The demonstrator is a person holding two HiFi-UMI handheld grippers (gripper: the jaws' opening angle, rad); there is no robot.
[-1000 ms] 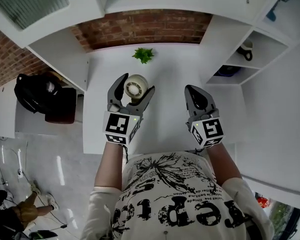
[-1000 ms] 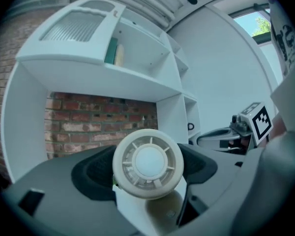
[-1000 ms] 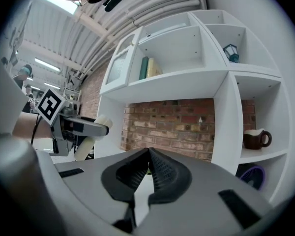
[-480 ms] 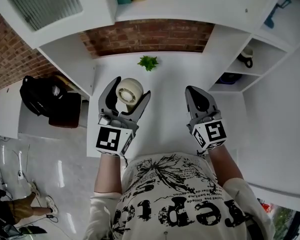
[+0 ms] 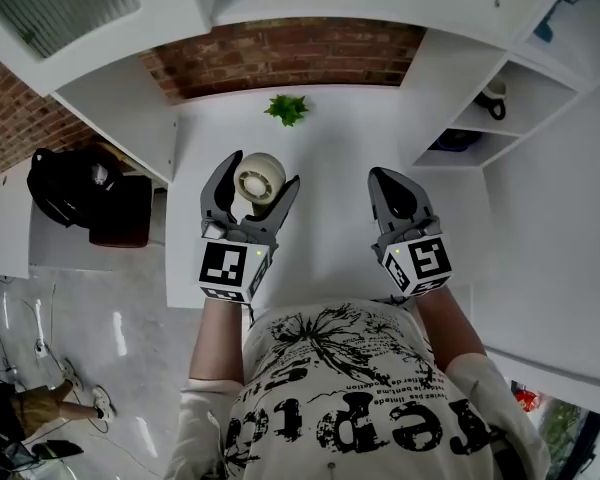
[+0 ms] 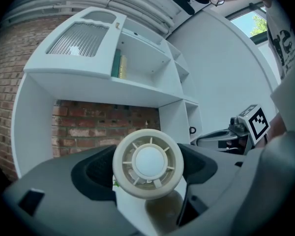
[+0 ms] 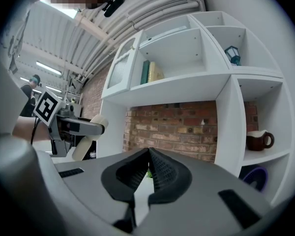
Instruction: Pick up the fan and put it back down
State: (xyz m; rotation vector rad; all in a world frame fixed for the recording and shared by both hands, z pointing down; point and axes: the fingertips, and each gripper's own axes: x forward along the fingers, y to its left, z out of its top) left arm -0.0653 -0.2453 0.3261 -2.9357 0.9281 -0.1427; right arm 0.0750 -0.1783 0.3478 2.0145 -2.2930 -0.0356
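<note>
A small cream round fan sits between the jaws of my left gripper, which is shut on it over the white table. In the left gripper view the fan's ribbed face fills the space between the dark pads. From the right gripper view the fan appears held above the tabletop in the left gripper. My right gripper hovers to the right of the fan, apart from it. Its jaws are shut with nothing between them.
A small green plant stands at the back of the table by the brick wall. Shelves on the right hold a brown mug and a blue bowl. A black bag lies on the left.
The left gripper has shifted a little with the fan in it, and the fan's open face has turned away from the head camera. The right gripper has hardly moved.
</note>
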